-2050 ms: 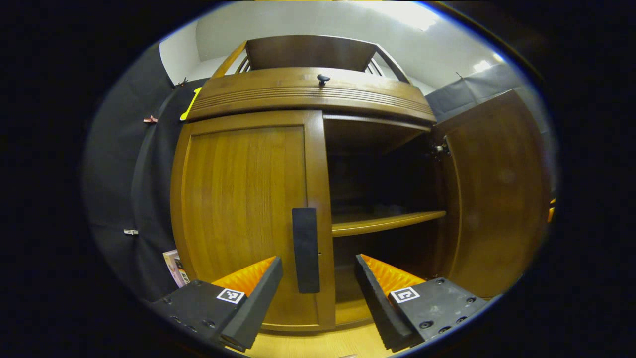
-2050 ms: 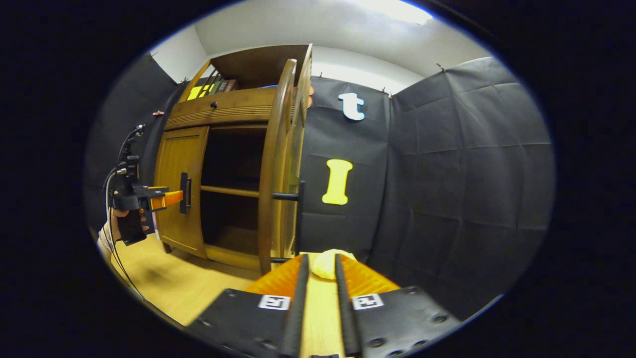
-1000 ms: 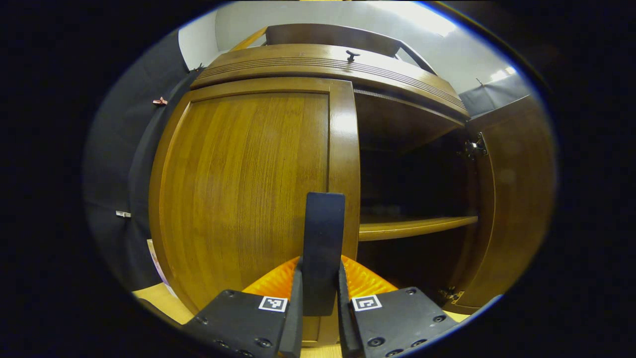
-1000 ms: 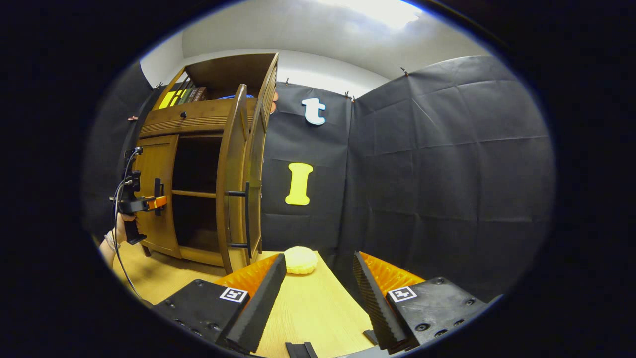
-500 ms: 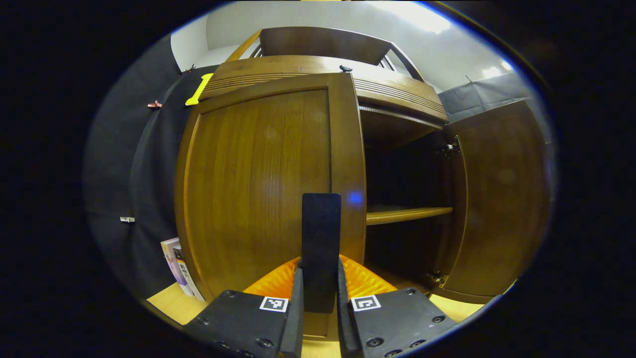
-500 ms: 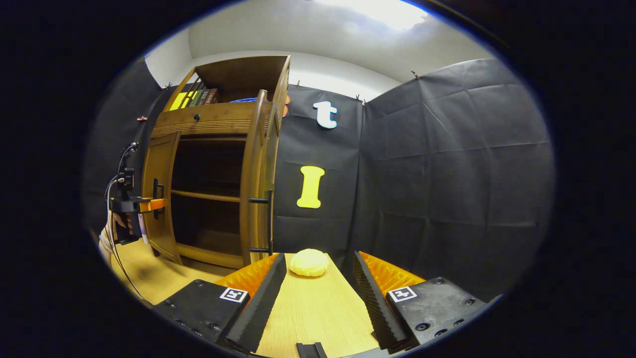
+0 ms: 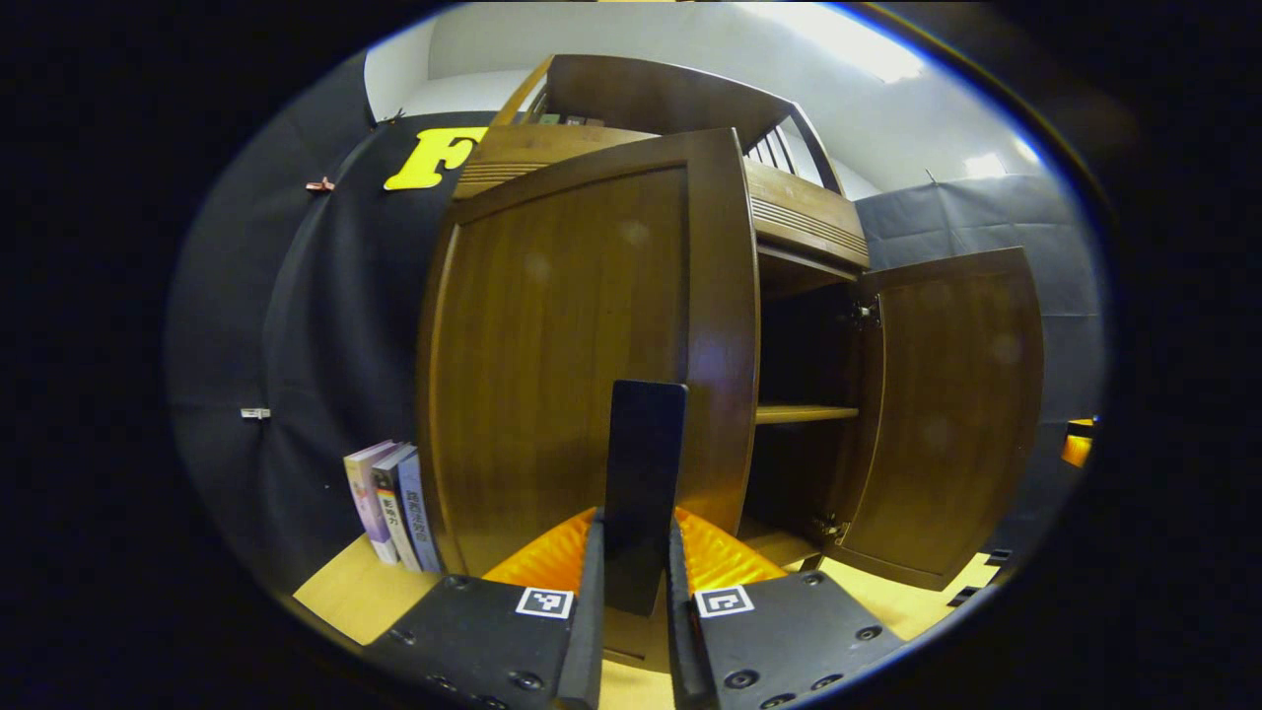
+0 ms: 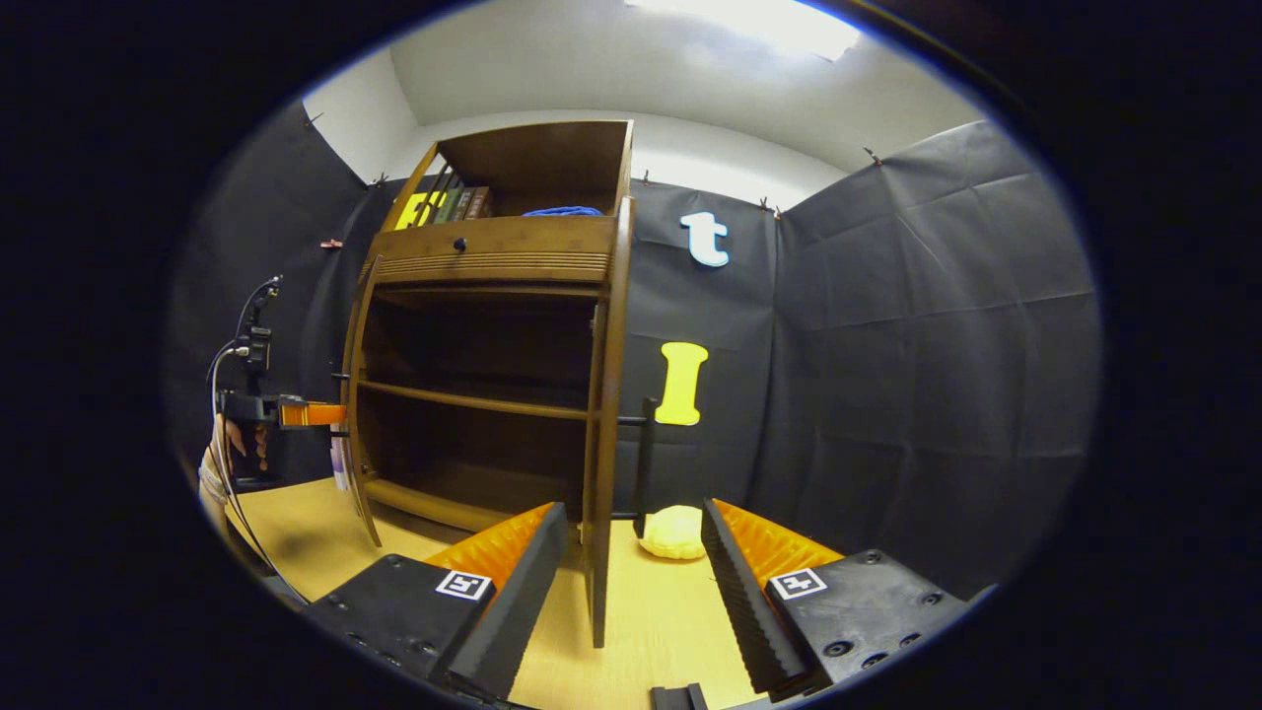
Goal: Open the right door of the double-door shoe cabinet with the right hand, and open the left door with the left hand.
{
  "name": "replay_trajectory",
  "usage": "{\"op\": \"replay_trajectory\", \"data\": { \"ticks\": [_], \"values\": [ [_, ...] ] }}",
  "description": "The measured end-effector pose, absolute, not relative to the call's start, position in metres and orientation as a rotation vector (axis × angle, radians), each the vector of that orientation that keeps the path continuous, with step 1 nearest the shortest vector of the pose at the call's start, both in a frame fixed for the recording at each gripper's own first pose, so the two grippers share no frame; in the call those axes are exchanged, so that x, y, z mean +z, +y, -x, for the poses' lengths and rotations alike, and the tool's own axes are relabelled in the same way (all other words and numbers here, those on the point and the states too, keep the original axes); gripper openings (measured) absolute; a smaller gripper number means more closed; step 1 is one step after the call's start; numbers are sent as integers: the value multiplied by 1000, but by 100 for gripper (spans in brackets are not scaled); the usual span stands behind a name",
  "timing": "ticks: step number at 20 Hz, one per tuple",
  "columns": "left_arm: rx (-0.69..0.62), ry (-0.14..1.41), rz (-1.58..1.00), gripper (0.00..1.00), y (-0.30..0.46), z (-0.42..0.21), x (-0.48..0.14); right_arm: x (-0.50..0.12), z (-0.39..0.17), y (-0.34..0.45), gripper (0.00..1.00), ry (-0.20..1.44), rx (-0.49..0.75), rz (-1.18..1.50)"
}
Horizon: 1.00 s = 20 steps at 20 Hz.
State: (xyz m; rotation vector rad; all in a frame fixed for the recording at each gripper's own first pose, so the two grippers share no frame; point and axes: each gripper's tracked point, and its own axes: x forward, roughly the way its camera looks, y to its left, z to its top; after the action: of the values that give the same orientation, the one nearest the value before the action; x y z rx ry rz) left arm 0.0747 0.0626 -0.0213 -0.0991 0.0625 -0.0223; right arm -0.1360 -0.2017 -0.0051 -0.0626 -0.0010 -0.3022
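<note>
Left gripper view first: our left tool (image 7: 631, 592) is clamped on the dark bar handle (image 7: 643, 463) of the left door (image 7: 582, 345), both fingers pressing its sides. We hold it low on the bar, probably so the pull follows the hinge arc. That door stands swung out from the shoe cabinet (image 7: 799, 227), partly open, and we judge it needs more swing. Beyond its edge the inner shelf (image 7: 804, 414) shows, and the right door (image 7: 946, 414) stands wide open. A few books (image 7: 389, 503) lean against the booth wall just beside the left door's hinge side; they may stop the door before it folds fully back.

Right gripper view next: our right tool (image 8: 631, 582) hangs free with its fingers spread wide, gripping nothing, well clear of the right door's handle (image 8: 646, 454). The right door is seen edge-on in front of us. A pale round bun-like object (image 8: 672, 532) lies on the wooden floor (image 8: 641, 621) near that door's foot. Farther off, the left tool is at the left door, a hand (image 8: 225, 444) holding it.
</note>
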Motion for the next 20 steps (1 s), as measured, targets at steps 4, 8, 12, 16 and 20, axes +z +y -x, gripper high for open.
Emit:
{"op": "replay_trajectory", "data": {
  "ticks": [4, 8, 12, 16, 20],
  "values": [
    [18, 53, 70, 29, 85, -49, -21, -16, 129, -181, 87, 23, -270, 66],
    [37, 46, 114, 29, 104, -31, -20, -17, 119, -163, 87, 25, -239, 58],
    [70, 42, 110, 29, 123, -16, -21, -22, 109, -148, 87, 36, -213, 30],
    [113, 29, 94, 24, 143, -3, -19, -29, 103, -136, 87, 50, -198, 47],
    [145, -5, 108, 23, 160, 7, -9, -30, 95, -121, 87, 53, -159, 39]
  ]
}}
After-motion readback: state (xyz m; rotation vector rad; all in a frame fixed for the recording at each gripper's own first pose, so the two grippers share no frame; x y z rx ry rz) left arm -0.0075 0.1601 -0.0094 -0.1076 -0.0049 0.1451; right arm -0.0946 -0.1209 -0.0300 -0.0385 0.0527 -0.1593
